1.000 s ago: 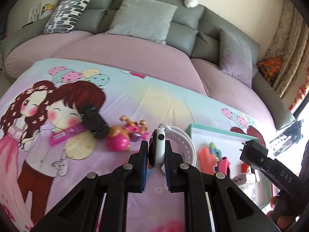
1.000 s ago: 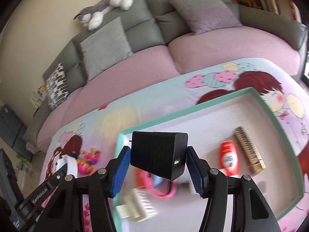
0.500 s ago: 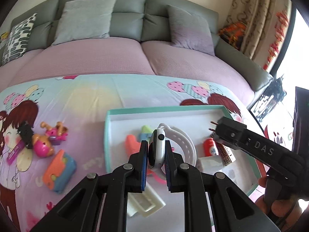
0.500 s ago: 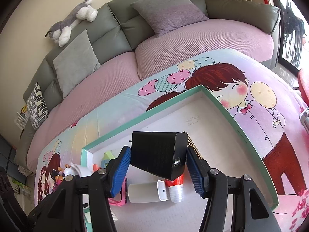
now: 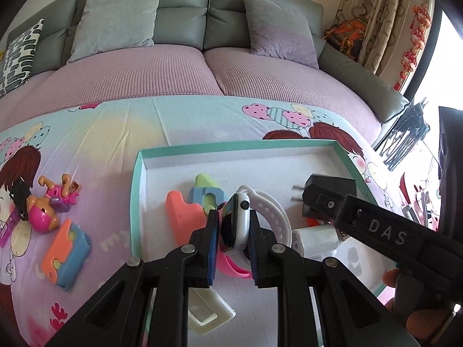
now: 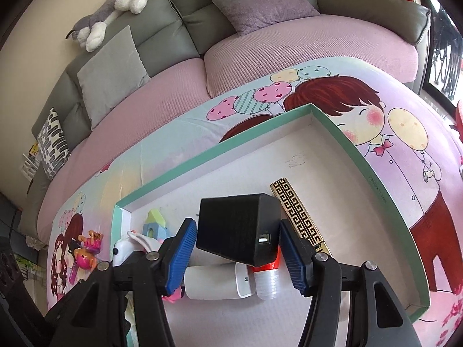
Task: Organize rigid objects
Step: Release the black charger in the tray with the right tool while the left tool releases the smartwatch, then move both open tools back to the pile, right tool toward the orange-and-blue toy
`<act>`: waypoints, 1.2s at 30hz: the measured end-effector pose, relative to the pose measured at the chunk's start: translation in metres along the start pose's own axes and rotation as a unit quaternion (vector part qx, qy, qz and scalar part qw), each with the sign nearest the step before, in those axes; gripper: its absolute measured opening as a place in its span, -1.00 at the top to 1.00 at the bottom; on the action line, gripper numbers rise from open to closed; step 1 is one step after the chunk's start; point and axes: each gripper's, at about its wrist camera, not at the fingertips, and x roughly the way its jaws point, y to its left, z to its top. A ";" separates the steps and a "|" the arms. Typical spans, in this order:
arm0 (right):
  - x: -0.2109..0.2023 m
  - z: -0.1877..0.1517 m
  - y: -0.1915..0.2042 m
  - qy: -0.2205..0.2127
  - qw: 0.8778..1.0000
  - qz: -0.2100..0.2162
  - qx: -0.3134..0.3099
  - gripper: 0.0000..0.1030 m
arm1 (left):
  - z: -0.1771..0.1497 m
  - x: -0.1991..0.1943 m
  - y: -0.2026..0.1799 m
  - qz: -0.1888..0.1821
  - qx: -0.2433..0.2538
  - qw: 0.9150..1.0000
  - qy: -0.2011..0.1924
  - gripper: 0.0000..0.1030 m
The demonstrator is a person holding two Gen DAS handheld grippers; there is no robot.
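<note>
The left hand-held gripper (image 5: 231,240) pinches a white smartwatch (image 5: 241,222) above the teal-rimmed tray (image 5: 139,202). Just to its right, the right hand-held gripper (image 6: 235,250) clamps a black charger (image 6: 238,228) over the tray's white floor, near a red tube (image 6: 267,269).

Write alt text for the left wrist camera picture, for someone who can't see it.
The left gripper clamps a white smartwatch with a looped white strap above a shallow teal-rimmed white tray on a cartoon-print sheet. The right gripper, reaching in from the right, holds a black plug-in charger block over the same tray. Colourful plastic toys lie left of the tray.
</note>
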 end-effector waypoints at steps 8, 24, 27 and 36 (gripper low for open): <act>0.001 0.000 -0.001 0.004 1.000 -0.008 0.001 -0.20 | -0.003 0.004 0.000 -0.007 -0.001 1.000 0.012 0.28; -0.022 0.004 0.016 -0.027 0.999 0.004 -0.022 -0.20 | 0.007 -0.030 0.021 0.017 -0.020 0.999 -0.023 -0.07; -0.017 0.003 0.018 -0.021 0.999 0.003 -0.026 -0.20 | 0.005 -0.033 0.036 0.036 -0.037 0.998 -0.025 -0.07; -0.006 -0.002 0.034 -0.008 0.998 -0.018 -0.067 -0.33 | -0.001 -0.039 0.077 0.096 -0.100 0.990 -0.035 -0.45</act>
